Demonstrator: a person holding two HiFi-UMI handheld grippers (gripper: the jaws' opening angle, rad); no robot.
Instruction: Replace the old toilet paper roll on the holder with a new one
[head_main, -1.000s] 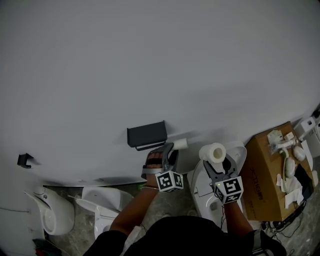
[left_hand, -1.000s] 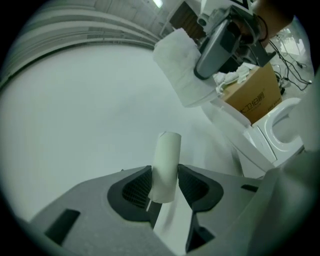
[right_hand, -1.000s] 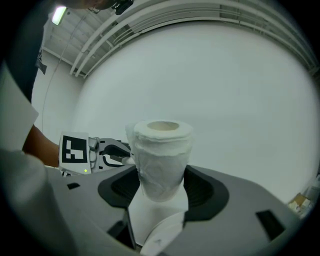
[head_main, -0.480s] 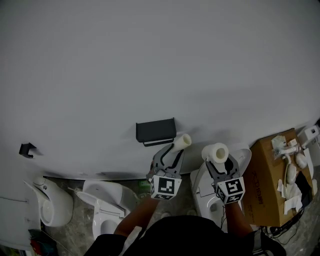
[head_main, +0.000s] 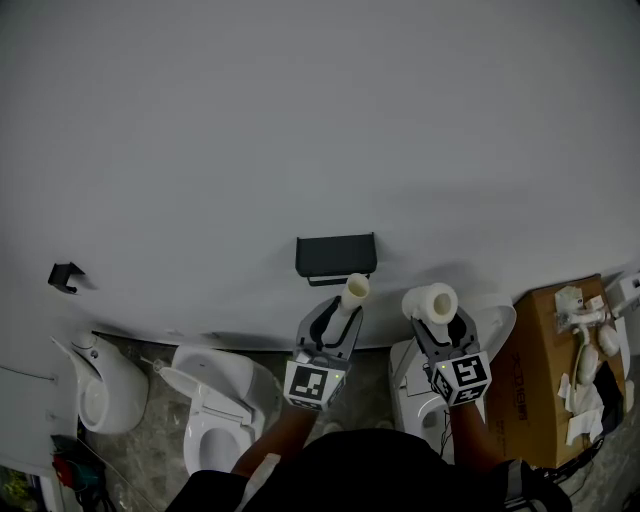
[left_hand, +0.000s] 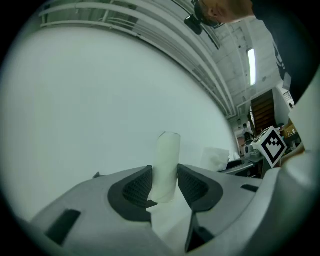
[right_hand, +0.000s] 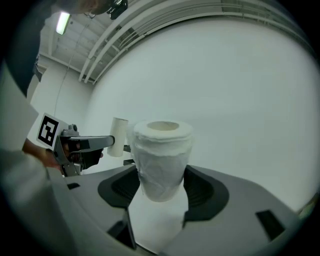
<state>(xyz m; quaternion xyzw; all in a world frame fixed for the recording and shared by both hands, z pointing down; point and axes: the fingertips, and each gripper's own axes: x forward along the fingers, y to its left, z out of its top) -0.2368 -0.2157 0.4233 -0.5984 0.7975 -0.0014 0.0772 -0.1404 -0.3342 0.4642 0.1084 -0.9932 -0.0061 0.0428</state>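
**Old core in one gripper, new roll in the other**

My left gripper (left_hand: 164, 182) is clamping the spent cardboard core (left_hand: 166, 160) between its pads. It is gripping low, so most of the tube is standing clear above the jaws. My right gripper (right_hand: 161, 187) is squeezing the new toilet paper roll (right_hand: 161, 150) round its waist, with the soft paper bulging above the pads and the hollow end up. I am carrying the two side by side, near each other but apart. The core is at the left, just below the dark holder (head_main: 336, 258) on the far wall (head_main: 300, 120). The holder is looking bare, so I judge the old core is already off and I am keeping the fresh roll close for loading. Nearer me, a toilet (head_main: 215, 400) is sitting on the floor at the left, and a cardboard box (head_main: 545, 350) is standing at the right.
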